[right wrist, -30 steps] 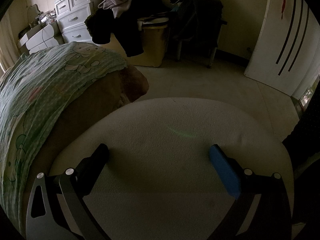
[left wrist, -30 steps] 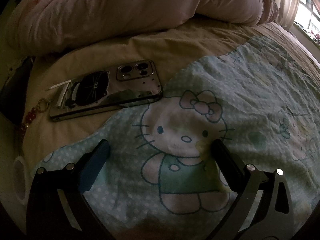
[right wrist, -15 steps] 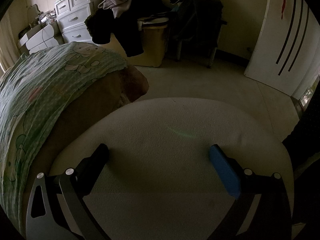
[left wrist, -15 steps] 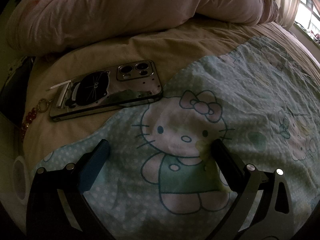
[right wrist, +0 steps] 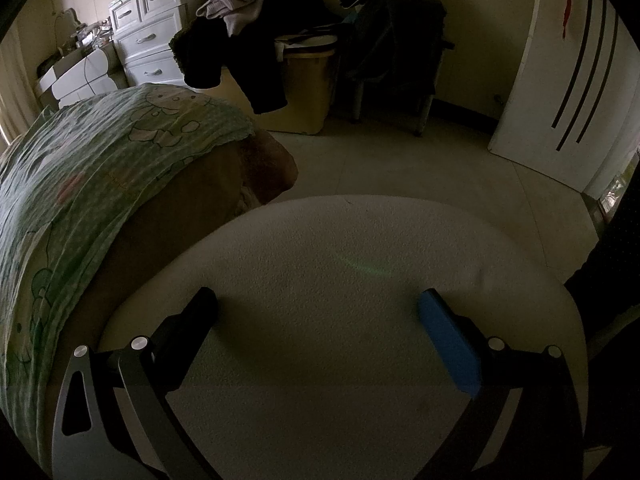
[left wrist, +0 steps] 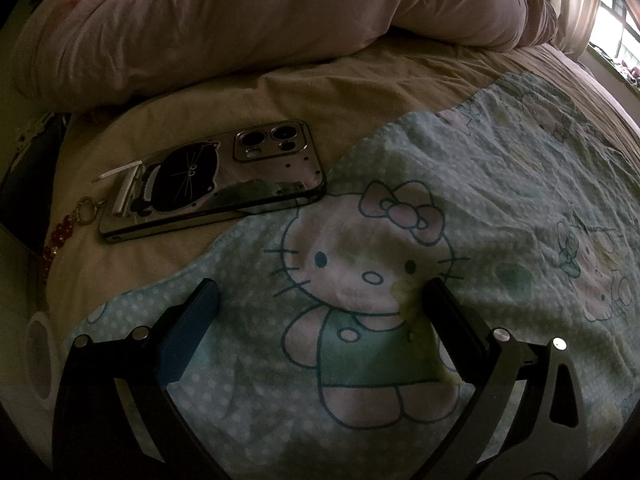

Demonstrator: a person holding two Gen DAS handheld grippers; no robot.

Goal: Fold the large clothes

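Left gripper (left wrist: 320, 300): the fingers are spread wide and hold nothing. They sit low over a light green cartoon-cat print cloth (left wrist: 460, 240) spread flat on the bed (left wrist: 360, 92). Whether the fingertips touch the fabric cannot be told. The printed cat figure lies between the two fingers.

A smartphone (left wrist: 212, 176) lies camera side up on the tan bedsheet, just beyond the cloth's upper left edge; its near corner meets or slightly overlaps that edge. A beaded charm (left wrist: 60, 236) trails from the phone's left end. A pink duvet (left wrist: 280, 20) is bunched along the far side of the bed.

Right gripper (right wrist: 318, 304): the fingers are spread wide and hold nothing. They sit above a white rounded cushion surface (right wrist: 340, 260). To the left, the same green print cloth (right wrist: 100, 152) drapes over the bed's edge. Farther off stand a white chest of drawers (right wrist: 148, 40), a yellow bin (right wrist: 304, 80) draped with dark garments (right wrist: 240, 48), and a white door (right wrist: 560, 80).
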